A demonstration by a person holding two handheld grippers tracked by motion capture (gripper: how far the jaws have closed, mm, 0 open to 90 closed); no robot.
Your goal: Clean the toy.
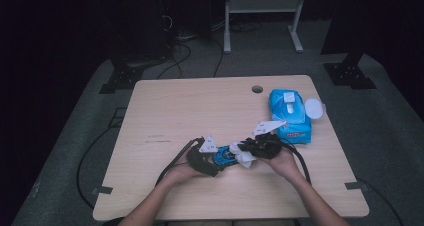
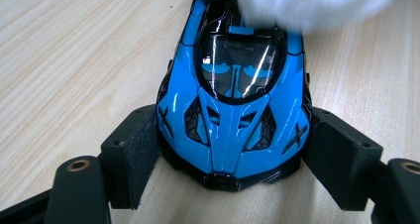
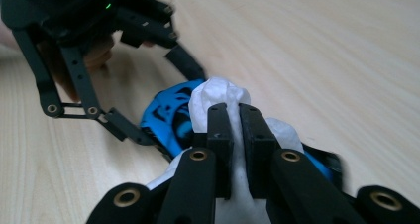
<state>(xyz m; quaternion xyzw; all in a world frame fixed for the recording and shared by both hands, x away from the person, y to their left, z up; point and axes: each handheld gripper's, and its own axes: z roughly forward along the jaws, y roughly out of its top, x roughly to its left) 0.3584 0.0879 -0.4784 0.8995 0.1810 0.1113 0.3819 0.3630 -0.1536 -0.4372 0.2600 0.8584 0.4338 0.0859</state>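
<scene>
Wiping a blue toy car (image 2: 233,105) with a white wet wipe (image 3: 218,97) near the front middle of the bench (image 1: 200,101).

Holding the car by its flanks in the left tool (image 2: 230,159), pads pressed on both sides; pinching the wipe in the right tool (image 3: 235,130), jaws nearly together, wad lying on the car's far end. Risking a slip of the glossy body out of the side grip if pushed too hard along its length; possibly dragging the thin wipe loose or snagging it on the car's edges. Keeping clear of the blue wipes pack (image 1: 290,113), well apart to the right.
</scene>
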